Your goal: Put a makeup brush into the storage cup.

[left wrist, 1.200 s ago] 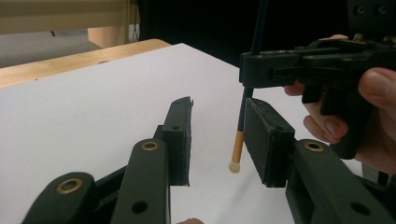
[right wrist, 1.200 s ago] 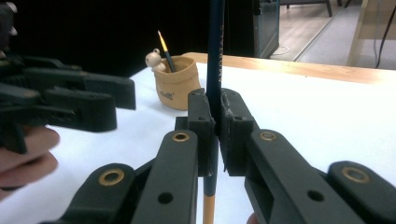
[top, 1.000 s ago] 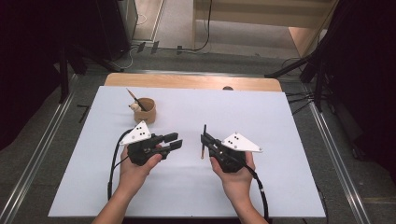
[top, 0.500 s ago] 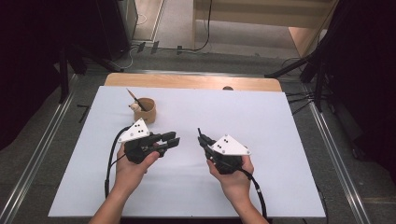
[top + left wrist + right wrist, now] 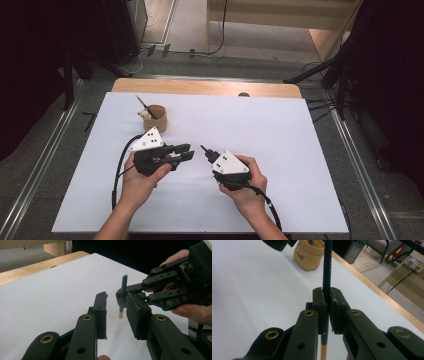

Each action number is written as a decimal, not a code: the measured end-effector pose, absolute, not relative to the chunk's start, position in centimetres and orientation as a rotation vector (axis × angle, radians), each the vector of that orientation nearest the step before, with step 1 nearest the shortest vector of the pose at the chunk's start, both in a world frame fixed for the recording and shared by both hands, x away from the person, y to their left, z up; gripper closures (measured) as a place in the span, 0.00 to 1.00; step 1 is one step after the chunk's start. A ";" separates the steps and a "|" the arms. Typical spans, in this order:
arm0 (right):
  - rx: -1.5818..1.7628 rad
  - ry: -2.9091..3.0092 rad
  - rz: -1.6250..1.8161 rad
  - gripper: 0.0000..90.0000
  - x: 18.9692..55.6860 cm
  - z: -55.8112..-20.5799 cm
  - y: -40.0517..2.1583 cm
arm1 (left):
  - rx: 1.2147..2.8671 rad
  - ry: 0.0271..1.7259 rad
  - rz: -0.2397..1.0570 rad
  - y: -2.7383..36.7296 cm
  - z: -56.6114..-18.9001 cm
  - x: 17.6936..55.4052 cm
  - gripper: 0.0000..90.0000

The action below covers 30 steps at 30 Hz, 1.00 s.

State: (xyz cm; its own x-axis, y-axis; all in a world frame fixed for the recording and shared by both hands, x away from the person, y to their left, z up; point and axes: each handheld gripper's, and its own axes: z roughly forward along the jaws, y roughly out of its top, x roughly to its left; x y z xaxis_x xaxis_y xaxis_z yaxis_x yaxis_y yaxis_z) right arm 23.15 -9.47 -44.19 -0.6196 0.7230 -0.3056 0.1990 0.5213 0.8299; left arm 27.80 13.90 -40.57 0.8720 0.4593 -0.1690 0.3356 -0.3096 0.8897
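A pencil, dark with a pale end, stood clamped between the tight jaws of the right gripper above the white table. It had not yet gone into the tan cup well apart at the far left, where another pencil leaned. The left gripper waited just beside, its jaws narrowly parted and holding nothing.
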 end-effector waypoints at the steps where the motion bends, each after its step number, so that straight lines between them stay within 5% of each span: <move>1: 0.738 2.114 1.040 0.95 23.2 -44.2 -9.4 | 1.927 0.588 0.139 13.9 -40.6 27.8 0.78; 30: 0.473 2.132 0.774 0.95 22.3 -45.1 -7.1 | 2.035 0.663 0.032 12.8 -40.5 27.9 0.84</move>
